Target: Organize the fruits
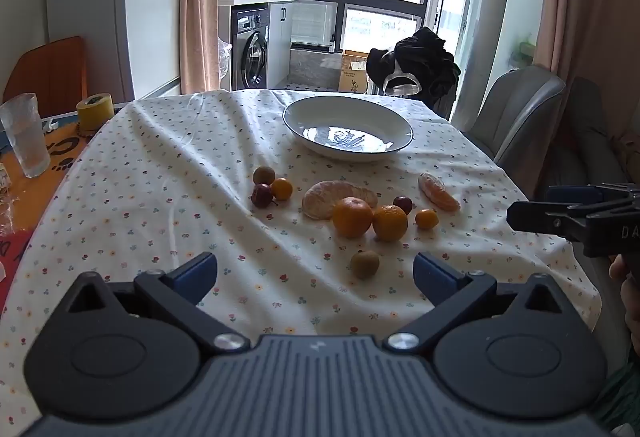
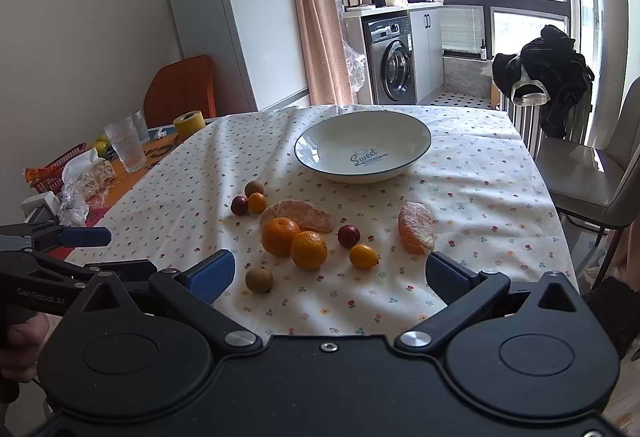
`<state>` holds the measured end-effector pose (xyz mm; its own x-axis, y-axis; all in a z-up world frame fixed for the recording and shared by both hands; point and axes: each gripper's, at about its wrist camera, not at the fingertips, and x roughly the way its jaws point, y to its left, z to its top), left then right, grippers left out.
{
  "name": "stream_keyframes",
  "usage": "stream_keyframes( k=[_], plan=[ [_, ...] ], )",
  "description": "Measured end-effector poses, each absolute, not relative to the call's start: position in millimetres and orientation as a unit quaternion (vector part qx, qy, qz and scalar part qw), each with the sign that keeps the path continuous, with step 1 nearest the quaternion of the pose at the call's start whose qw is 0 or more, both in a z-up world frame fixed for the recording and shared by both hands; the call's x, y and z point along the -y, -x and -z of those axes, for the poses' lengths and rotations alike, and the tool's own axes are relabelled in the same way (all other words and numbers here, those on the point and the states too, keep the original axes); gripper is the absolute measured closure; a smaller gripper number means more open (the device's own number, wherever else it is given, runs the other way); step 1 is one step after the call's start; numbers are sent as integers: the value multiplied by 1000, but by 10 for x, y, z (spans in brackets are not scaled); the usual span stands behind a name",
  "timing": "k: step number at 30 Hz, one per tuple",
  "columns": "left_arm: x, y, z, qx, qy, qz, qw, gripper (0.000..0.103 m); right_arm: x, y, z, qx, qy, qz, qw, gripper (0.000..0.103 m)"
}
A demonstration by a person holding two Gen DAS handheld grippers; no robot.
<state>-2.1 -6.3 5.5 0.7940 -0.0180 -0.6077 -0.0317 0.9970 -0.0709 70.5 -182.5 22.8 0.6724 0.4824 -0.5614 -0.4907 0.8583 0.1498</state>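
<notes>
A white bowl (image 1: 347,127) (image 2: 363,147) with a dark rim stands empty at the far side of the flowered tablecloth. In front of it lie two mandarins (image 1: 352,217) (image 2: 308,249), two peeled mandarin pieces (image 1: 438,191) (image 2: 417,227), small orange kumquats (image 1: 426,218) (image 2: 363,256), dark red fruits (image 1: 403,204) (image 2: 348,235) and brown longans (image 1: 364,264) (image 2: 259,279). My left gripper (image 1: 315,271) is open above the near edge, with nothing between its fingers. My right gripper (image 2: 330,271) is open too, just short of the fruit.
A clear glass (image 1: 25,135) (image 2: 125,149) and a yellow tape roll (image 1: 94,111) (image 2: 189,124) stand left of the cloth, with wrappers and clutter (image 2: 80,177). A grey chair (image 2: 592,173) is at the right. A fridge, curtain and washing machine are behind.
</notes>
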Motion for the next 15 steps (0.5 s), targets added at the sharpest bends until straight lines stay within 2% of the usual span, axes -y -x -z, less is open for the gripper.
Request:
stream_keyframes(
  k=[15],
  plan=[
    [71,0,-68,-319,38,0,947,0,1794,-726,-173,-311,23,-262,913,0]
  ],
)
